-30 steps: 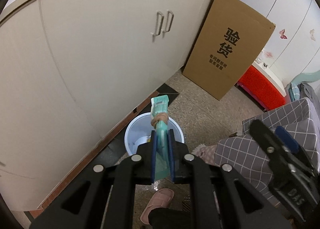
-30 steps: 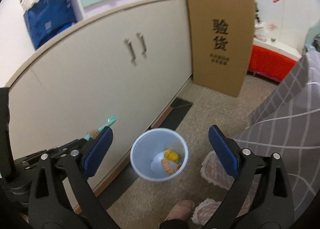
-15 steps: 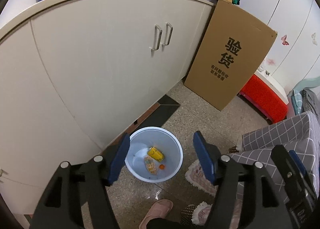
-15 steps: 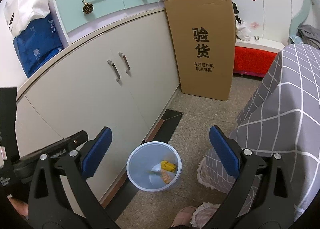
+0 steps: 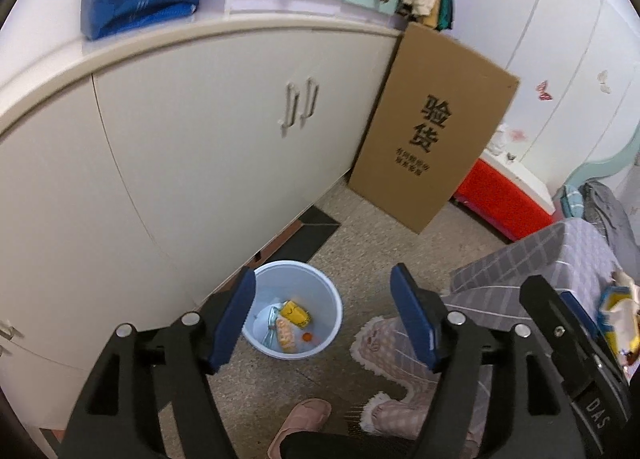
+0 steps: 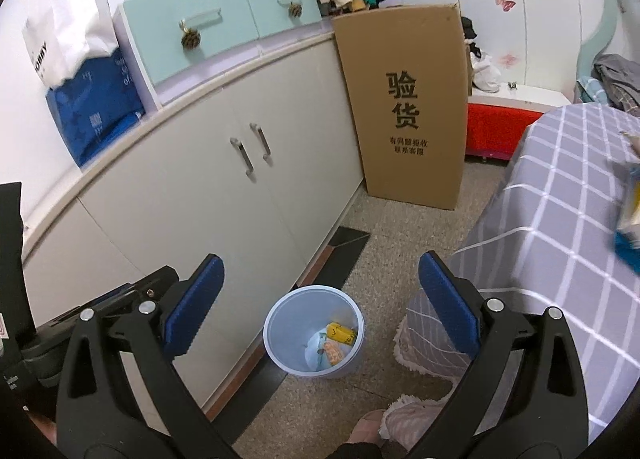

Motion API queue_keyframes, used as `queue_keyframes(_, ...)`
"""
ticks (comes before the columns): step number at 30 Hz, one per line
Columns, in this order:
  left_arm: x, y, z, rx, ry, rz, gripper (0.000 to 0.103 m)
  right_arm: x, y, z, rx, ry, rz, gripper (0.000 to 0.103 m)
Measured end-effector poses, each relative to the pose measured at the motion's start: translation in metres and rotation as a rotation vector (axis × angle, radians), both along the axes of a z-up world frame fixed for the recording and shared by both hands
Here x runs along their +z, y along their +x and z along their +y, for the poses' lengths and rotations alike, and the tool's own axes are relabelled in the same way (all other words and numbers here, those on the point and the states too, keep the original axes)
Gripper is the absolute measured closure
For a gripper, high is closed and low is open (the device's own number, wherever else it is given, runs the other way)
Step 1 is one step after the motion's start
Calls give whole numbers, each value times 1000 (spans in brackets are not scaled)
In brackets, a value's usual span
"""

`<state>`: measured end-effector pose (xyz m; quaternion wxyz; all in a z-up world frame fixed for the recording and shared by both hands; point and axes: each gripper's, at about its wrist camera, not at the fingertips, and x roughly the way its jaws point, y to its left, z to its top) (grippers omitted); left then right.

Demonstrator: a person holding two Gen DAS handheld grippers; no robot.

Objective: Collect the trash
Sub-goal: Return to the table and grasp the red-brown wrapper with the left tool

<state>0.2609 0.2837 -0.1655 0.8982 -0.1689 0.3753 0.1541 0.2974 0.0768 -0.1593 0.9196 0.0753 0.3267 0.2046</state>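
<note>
A pale blue trash bin [image 5: 331,301] stands on the floor by the white cabinet; it also shows in the right wrist view [image 6: 280,323]. Inside lie a yellow can [image 5: 295,313], an orange wrapper [image 5: 285,335] and a teal toothbrush [image 5: 271,325]. My left gripper [image 5: 323,319] is open and empty, high above the bin. My right gripper [image 6: 320,299] is open and empty, also high above the bin [image 6: 280,323]. Blue and yellow litter [image 5: 618,313] lies on the grey checked bedspread [image 5: 560,259] at the right edge; in the right wrist view the litter [image 6: 630,227] is blurred.
A white cabinet [image 5: 200,131] runs along the left. A tall cardboard box [image 5: 432,127] leans at its far end beside a red box [image 5: 500,199]. Pink slippers [image 5: 304,423] and a fringed mat [image 5: 384,343] lie on the floor near the bin.
The left gripper opened and dropped the teal toothbrush into the bin. Both grippers have since risen higher and away from the bin.
</note>
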Motion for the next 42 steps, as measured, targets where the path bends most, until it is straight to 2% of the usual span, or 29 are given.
queue_keyframes(9, 49, -23, -78, -108, 25, -102, 30, 42, -36, -73, -83, 41, -59, 7)
queue_keyframes(17, 70, -26, -183, -276, 51, -134, 26, 62, -65, -169, -238, 47, -92, 7)
queue_keyframes(28, 65, -6, -331, -545, 35, -102, 26, 54, -84, -320, -474, 50, -44, 6)
queue_keyframes(33, 50, 11, -391, -661, 12, -54, 26, 40, -89, -380, -566, 53, -15, 6)
queue_keyframes(36, 38, 22, -413, -681, 20, -25, 26, 31, -89, -405, -597, 70, 16, 6)
queue_keyframes(42, 28, 42, -443, -705, 68, -24, 26, 15, -78, -431, -601, 92, 61, 6)
